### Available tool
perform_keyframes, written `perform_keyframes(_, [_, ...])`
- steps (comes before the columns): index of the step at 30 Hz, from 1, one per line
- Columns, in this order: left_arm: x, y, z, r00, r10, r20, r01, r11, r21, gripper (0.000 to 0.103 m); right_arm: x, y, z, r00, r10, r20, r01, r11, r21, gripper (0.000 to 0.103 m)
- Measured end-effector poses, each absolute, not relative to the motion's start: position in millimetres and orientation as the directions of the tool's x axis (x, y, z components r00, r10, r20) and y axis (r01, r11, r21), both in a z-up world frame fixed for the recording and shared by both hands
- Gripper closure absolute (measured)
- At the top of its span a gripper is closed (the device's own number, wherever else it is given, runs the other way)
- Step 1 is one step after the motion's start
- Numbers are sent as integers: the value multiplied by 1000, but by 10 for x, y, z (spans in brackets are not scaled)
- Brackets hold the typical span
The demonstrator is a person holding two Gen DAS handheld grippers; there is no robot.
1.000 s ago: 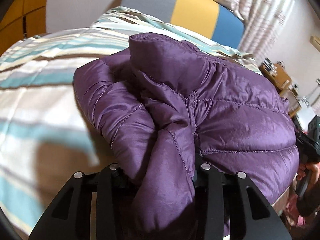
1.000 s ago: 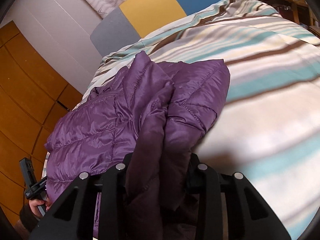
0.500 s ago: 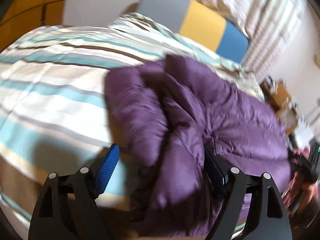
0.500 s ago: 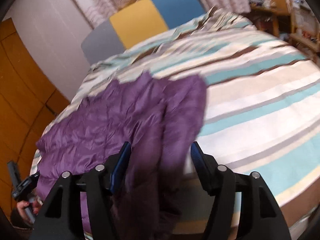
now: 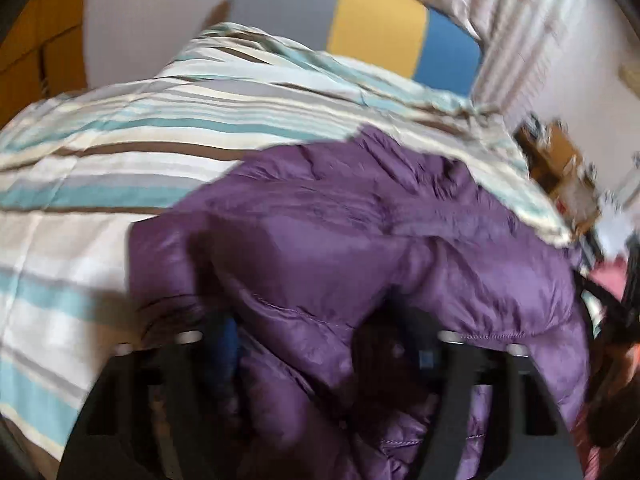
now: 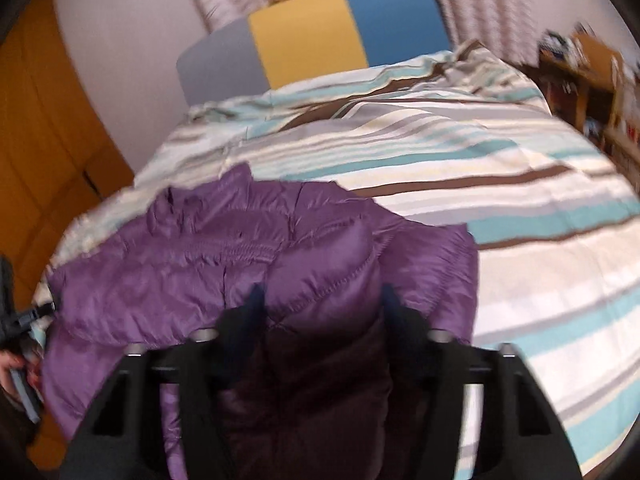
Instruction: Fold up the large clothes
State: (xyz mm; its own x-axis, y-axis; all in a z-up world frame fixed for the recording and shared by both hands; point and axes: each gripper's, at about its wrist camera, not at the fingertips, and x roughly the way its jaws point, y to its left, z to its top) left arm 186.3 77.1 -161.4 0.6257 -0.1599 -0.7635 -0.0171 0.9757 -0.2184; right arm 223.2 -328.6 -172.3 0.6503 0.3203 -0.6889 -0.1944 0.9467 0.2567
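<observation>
A purple quilted puffer jacket (image 5: pixel 360 240) lies bunched on the striped bed, and both wrist views see it close up. A thick fold of it sits between the jaws of my left gripper (image 5: pixel 324 332). Those jaws are closing, a dark gap still shows beside the right pad, and the blue left pad (image 5: pixel 230 344) is bare. My right gripper (image 6: pixel 322 300) is closing too. A puffy fold of the jacket (image 6: pixel 224 264) fills its gap and both pads press into it. Motion blur softens both views.
The striped duvet (image 6: pixel 500 208) covers the bed. Behind it stands a grey, yellow and blue headboard (image 6: pixel 308 36). An orange wooden wardrobe (image 6: pixel 44 152) is at the left, and a cluttered wooden shelf (image 6: pixel 588 76) at the right. A hand with the other gripper (image 6: pixel 12 344) shows at the left edge.
Both grippers let go of the jacket's edge, spread wide half a second ago, then narrowed again around new folds. Both cameras rose, and the jacket now lies lower and flatter.
</observation>
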Motion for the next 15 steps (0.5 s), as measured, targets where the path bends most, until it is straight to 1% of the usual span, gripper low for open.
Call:
perform_keyframes(1, [1855, 715, -1616, 630, -159, -761, -2, 979, -205, 56, 2233, -3227, -1740, 645, 306, -701, -207, 952, 225, 73])
perform_keyframes(2, [1837, 685, -1616, 630, -174, -757, 14, 977, -213, 71, 2205, -3193, -1756, 642, 298, -706, -223, 954, 200, 82])
perform_keyframes(3, [1805, 663, -1598, 635, -189, -749, 25, 974, -224, 82, 2162, -3188, -1776, 645, 296, -705, -233, 954, 188, 87])
perform_keyframes(5, [1726, 644, -1525, 667, -180, -723, 26, 975, -219, 87, 2093, -3184, -1729, 665, 287, -690, -238, 957, 169, 90])
perform_keyframes(6, [1684, 640, -1464, 688, -168, -705, 26, 978, -207, 87, 2062, -3199, -1700, 676, 283, -681, -231, 958, 168, 91])
perform_keyframes(8, [1619, 635, -1338, 723, -150, -675, 18, 980, -198, 87, 2019, -3251, -1603, 698, 290, -655, -221, 957, 188, 92])
perform_keyframes(12, [1636, 732, -1064, 782, -135, -608, -24, 969, -246, 87, 2027, -3304, -1354, 742, 295, -602, -200, 954, 222, 92])
perform_keyframes(15, [1759, 719, -954, 804, -113, -584, -58, 962, -266, 87, 2121, -3304, -1202, 774, 287, -565, -175, 954, 245, 92])
